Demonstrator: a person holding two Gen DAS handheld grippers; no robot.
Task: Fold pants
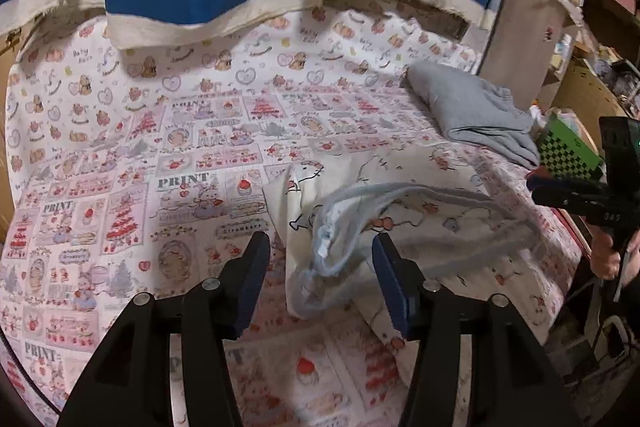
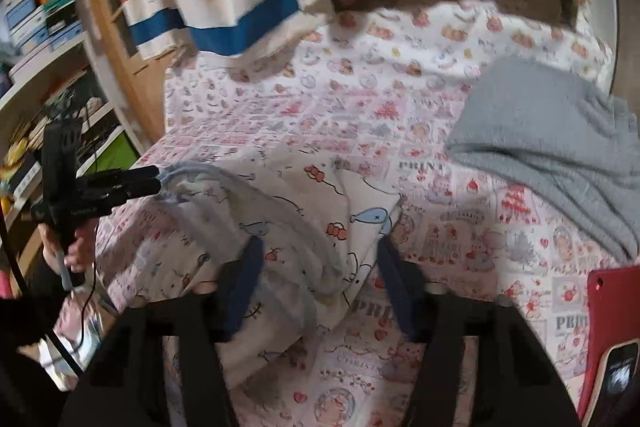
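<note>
Cream cartoon-print pants (image 1: 360, 195) lie crumpled, perhaps half-folded, on the bed (image 1: 120, 155), blue waistband bunched; both tools' jaws stand apart, gripping nothing.

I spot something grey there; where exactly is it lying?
The folded grey garment lies on the printed bedsheet, at the right of both views, beyond the cartoon-print pants.

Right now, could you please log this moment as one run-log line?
task: fold pants | pants: flat on sheet | left claw: open | right claw: open | grey cloth: aside
</note>
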